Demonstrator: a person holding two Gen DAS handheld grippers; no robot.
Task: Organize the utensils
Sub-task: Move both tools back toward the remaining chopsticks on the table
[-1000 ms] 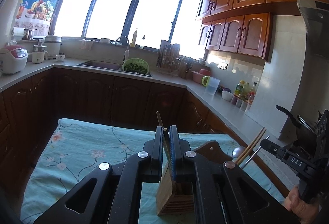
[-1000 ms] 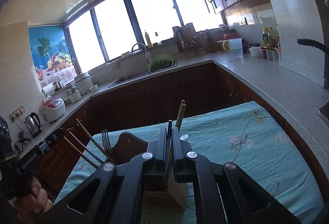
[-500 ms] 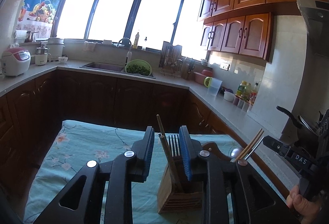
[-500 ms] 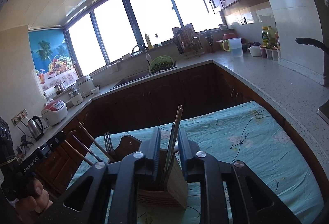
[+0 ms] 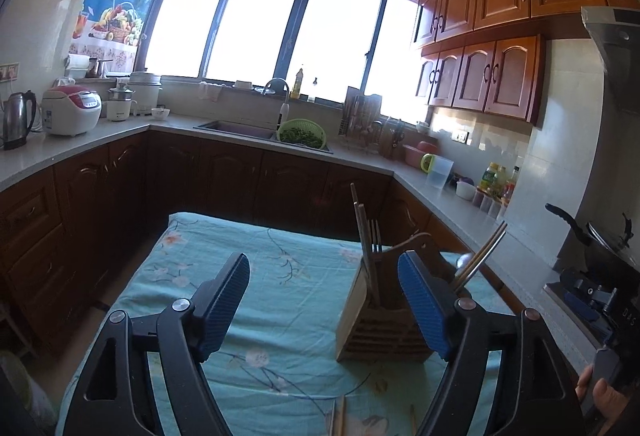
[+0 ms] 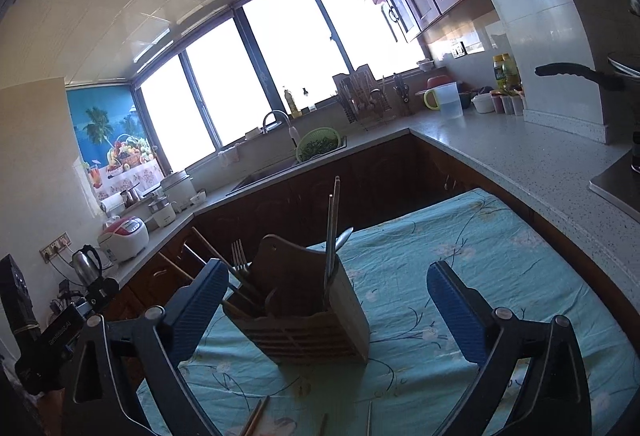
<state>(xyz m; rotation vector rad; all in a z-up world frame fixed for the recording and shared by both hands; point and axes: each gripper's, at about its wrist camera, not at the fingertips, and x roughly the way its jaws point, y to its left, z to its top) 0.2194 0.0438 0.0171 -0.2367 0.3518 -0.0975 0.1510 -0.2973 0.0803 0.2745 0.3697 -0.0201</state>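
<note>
A wooden utensil holder stands on the teal floral tablecloth. Chopsticks, a fork and a spoon stand in it. My left gripper is open and empty, with the holder just inside its right finger. My right gripper is open and empty, with the holder between its fingers and toward the left one. Loose chopsticks lie on the cloth near the bottom edge.
Dark wooden cabinets and a grey countertop wrap around the table on three sides. A sink with a green colander, a rice cooker and a kettle sit on the counter. A pan handle juts out at right.
Both grippers were shut on utensils standing in the holder; they have opened wide, let go and drawn back. The chopsticks now stand free in the holder.
</note>
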